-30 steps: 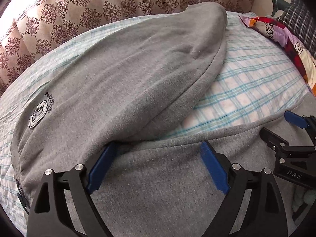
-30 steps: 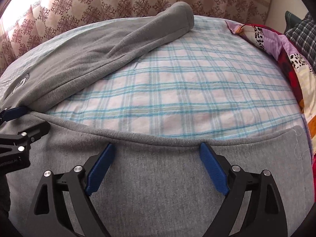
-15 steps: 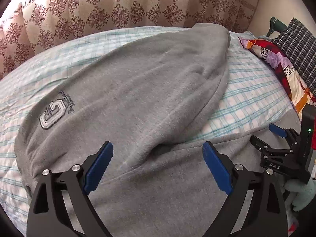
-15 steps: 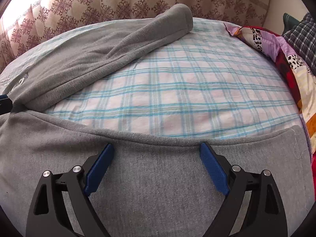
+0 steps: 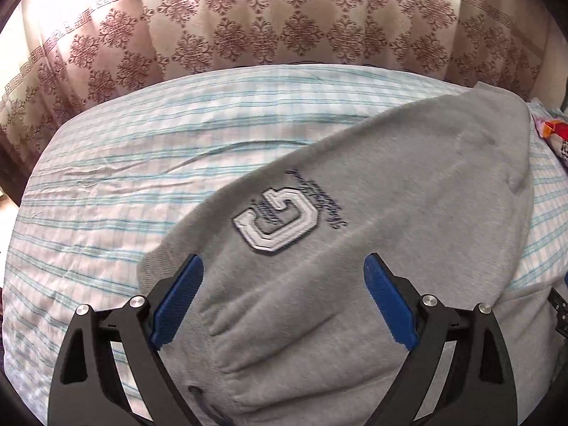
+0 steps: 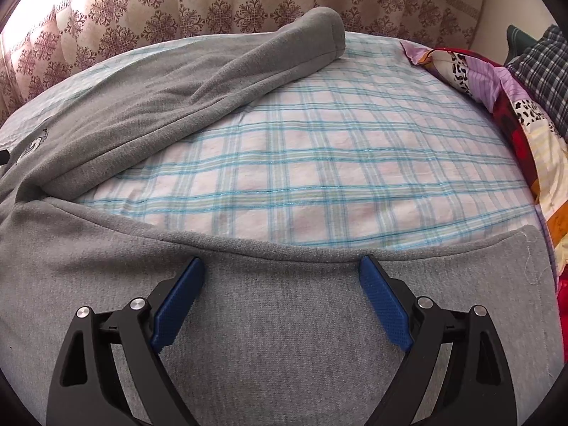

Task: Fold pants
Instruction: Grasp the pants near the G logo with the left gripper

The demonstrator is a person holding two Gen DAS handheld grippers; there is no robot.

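Nearest in the left wrist view, left claw (image 5: 282, 294) spread wide and released, blue pads either side of the waist end of the grey pants (image 5: 372, 248), gripping nothing; hovering over or just at the bunched, puckered waistband, contact not clear; probably placed there to take the waist edge for a fold. Just beyond the pads, an embroidered logo (image 5: 277, 223) on the upper thigh, facing up, so front side showing. Farther on, one leg running away to the right toward its cuff; checked bed sheet (image 5: 142, 177) lying bare to the left, lightly creased; patterned curtain (image 5: 284, 28) closing the far side.

Nearest in the right wrist view, right claw (image 6: 280, 296) likewise parted and empty, pads resting at or just above the other leg, close behind its far edge; likely lined up to pinch that edge and carry this leg over onto its partner. Beyond the edge, a wide wedge of bare sheet, showing the two legs splayed apart rather than stacked; judged an early stage, lengthwise fold not yet made. Past the sheet, the far leg lying diagonally, slightly rumpled, cuff toward the curtain. At the right rim, a patchwork quilt (image 6: 511, 113) and a dark checked pillow (image 6: 546, 67), well clear of the pants.
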